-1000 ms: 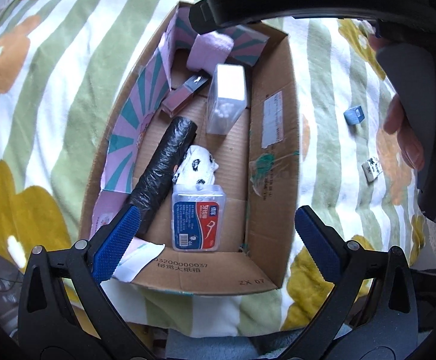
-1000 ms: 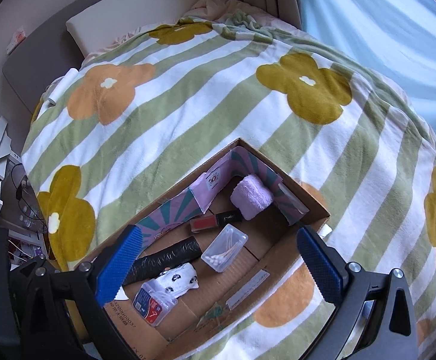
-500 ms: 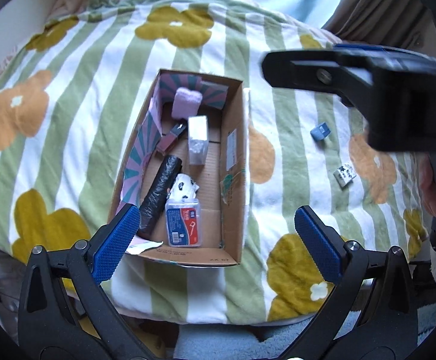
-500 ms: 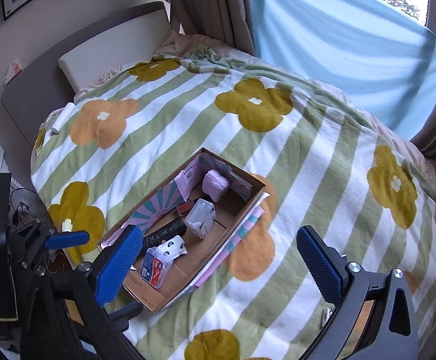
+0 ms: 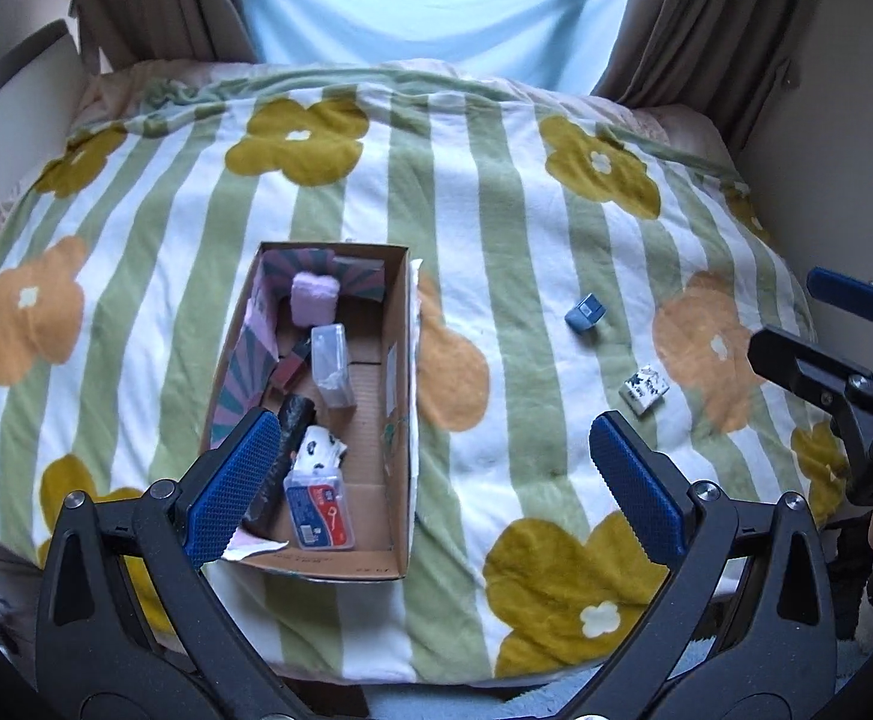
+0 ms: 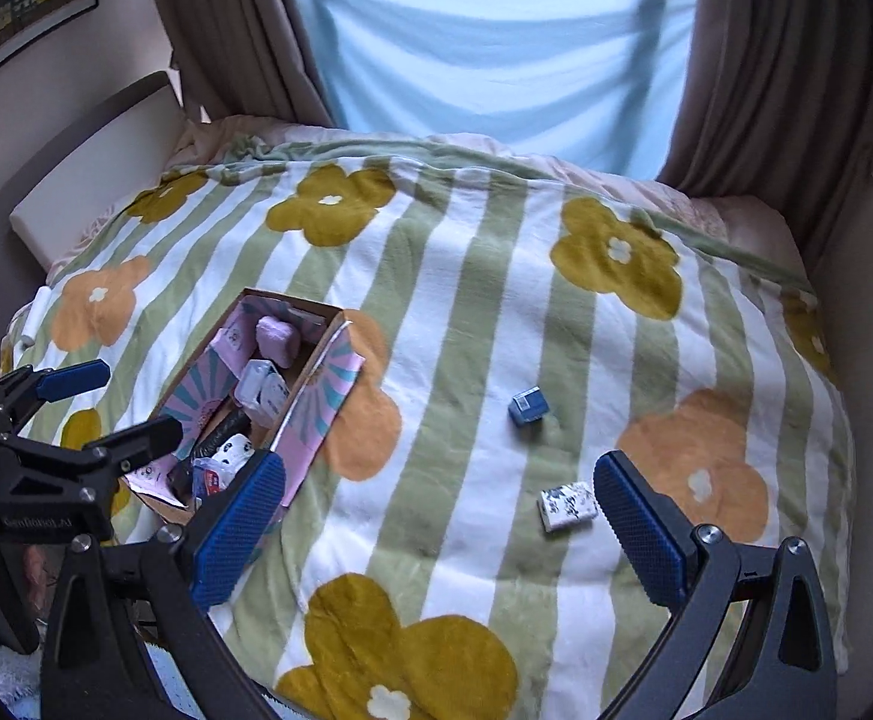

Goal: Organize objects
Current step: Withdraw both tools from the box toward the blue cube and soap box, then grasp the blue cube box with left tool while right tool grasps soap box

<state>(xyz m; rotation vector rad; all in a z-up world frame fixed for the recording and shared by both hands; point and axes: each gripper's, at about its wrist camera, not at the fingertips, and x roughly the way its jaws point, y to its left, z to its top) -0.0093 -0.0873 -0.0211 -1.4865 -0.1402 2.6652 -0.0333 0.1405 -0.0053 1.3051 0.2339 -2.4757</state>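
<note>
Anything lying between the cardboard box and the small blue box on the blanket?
Nothing: between cardboard box and small blue box only bare blanket shows, in both wrist views.

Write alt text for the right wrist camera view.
An open right gripper hovers over a flower-striped blanket where a small blue box and a white patterned packet lie loose; a cardboard box of sorted items sits left.

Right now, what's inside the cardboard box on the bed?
Inside the cardboard box: pink towel, clear case, black roll, spotted bundle, floss-pick box. The box's floor beneath them is hidden.
</note>
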